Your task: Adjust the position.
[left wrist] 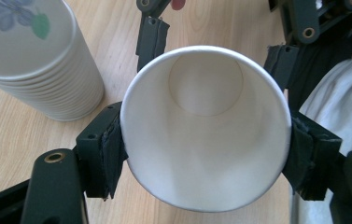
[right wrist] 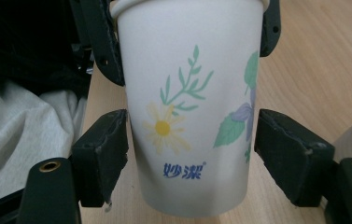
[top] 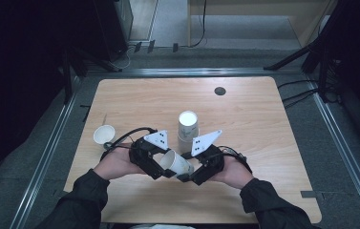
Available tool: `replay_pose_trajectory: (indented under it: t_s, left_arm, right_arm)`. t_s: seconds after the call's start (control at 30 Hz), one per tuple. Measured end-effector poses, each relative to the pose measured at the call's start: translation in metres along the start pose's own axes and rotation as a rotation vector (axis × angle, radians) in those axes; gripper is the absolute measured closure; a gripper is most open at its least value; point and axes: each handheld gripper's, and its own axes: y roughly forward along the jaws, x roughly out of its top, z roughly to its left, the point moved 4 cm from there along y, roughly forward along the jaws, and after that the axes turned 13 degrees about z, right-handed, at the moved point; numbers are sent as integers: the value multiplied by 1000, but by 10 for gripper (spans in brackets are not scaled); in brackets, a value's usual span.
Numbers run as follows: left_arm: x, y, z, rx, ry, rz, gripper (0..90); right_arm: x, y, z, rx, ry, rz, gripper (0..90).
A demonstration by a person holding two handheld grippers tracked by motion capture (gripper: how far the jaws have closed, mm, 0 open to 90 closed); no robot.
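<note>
The paper cup bears blue Chinese characters reading 妙潔, with a small registered-trademark sign after them, printed on its side wall under a yellow daisy.

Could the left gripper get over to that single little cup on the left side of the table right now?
Probably not yet: the left gripper is clamped on a paper cup. The table between it and the small cup looks bare.

A light wooden bench is standing on grey carpet, with metal rails running along its sides. Black cables are lying on the floor, and dark equipment is sitting behind.
</note>
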Motion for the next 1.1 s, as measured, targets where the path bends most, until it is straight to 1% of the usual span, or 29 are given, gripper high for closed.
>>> replay_pose_trajectory:
  t_s: [0.1,0.17,0.2,0.27,0.33,0.43,0.53,0.6,0.63,0.67,0.73,0.83,1.0,1.1]
  left_arm:
    - [1,6,-1,8,14,38,257]
    - [1,8,-2,8,19,48,255]
    - [1,9,-2,10,22,49,255]
    - [2,10,-2,10,24,54,253]
    - [2,12,-2,4,14,53,253]
    - [2,14,-2,7,21,59,252]
    - [1,14,-2,2,26,49,237]
    - [1,14,-2,2,26,37,212]
    - [1,13,-1,8,24,35,185]
    - [1,13,-1,12,11,24,160]
    - [1,11,1,11,3,12,132]
    - [1,7,3,6,-11,-25,129]
    - [-2,-1,7,11,-36,-85,129]
    - [-3,-4,7,2,-51,-123,127]
  right_arm:
    - [-1,6,1,-1,-7,18,267]
    - [-1,10,1,-2,-6,33,271]
    - [-2,12,1,6,-7,39,274]
    - [-2,16,1,4,-14,58,287]
    - [-3,19,1,4,-8,70,305]
    - [-4,20,0,-3,-10,82,336]
    - [-4,20,1,-5,-16,86,339]
    - [-4,19,1,-7,-21,83,337]
    - [-4,18,1,-6,-21,80,337]
    - [-3,17,1,-8,-19,75,337]
    - [-4,14,0,-12,-14,69,337]
    - [-3,9,-2,-19,-5,44,337]
    - [-3,0,-5,-31,-12,-6,335]
    - [-3,-4,-5,-31,-10,-27,335]
